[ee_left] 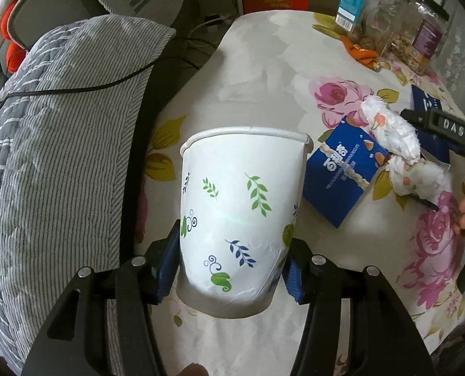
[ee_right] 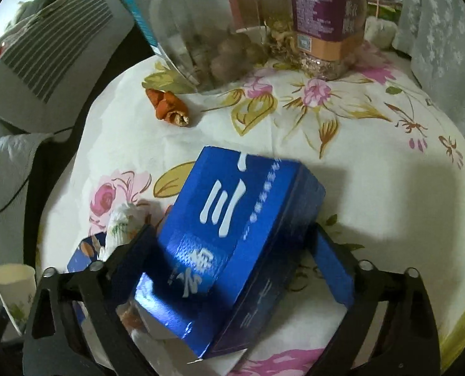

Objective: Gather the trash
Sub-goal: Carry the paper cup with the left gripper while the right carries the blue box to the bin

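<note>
Table: covered by a white cloth printed with pink roses, filling the centre and right of both views.
Striped cushion: grey and white, down the left side of the left wrist view, a black cable lying across it.
Jars: clear plastic, labelled, across the top centre of the right wrist view, standing on the table.
Blue box: lower centre of the right wrist view, tilted, one end flap open; pinched by the right hand-held gripper, a finger against each side.
Paper cup: white with a leaf print, centre of the left wrist view, clamped near its base between the blue pads of the left hand-held gripper.
Flat blue packet: right of the cup, lying on the table.
Crumpled tissue: right edge of the left wrist view, resting partly on the flat blue packet.
Orange peel: upper left of the right wrist view, on the table just beside the jars.
</note>
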{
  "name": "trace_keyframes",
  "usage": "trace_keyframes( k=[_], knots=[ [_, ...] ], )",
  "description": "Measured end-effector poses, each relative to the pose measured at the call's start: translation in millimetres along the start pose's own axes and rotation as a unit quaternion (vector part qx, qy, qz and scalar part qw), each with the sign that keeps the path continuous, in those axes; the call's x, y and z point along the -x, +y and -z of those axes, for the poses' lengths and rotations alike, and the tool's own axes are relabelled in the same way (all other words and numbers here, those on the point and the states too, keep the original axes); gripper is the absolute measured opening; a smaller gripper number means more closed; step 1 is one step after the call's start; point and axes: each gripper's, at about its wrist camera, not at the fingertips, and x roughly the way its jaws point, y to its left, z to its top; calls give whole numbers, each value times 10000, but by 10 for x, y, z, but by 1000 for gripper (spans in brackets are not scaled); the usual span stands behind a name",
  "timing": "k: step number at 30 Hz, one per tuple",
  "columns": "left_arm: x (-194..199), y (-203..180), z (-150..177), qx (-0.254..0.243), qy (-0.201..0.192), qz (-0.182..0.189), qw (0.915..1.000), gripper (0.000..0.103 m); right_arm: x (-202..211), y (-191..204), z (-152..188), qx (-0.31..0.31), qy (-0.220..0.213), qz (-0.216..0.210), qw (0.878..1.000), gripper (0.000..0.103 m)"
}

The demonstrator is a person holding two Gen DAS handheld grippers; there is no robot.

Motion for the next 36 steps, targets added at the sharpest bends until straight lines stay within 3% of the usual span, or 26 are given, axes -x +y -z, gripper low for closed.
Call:
trace_keyframes(
  k=[4,9,25,36],
  knots=[
    [71,0,-26,106,-97,47,9999,55,104,-85,68,-7,-57,-180,9998,71],
    [225,8,12,268,-254,144,9992,55,256,-132,186,97,-76,-179,9998,65],
    [773,-352,41,336,-792,372,9956,55,1066,-271,302,482,-635,-159,9967,65],
    [1106,-752,-60,425,-1334,623,9882,55,1584,-671,419,348,-1041,-137,9939,65]
  ],
)
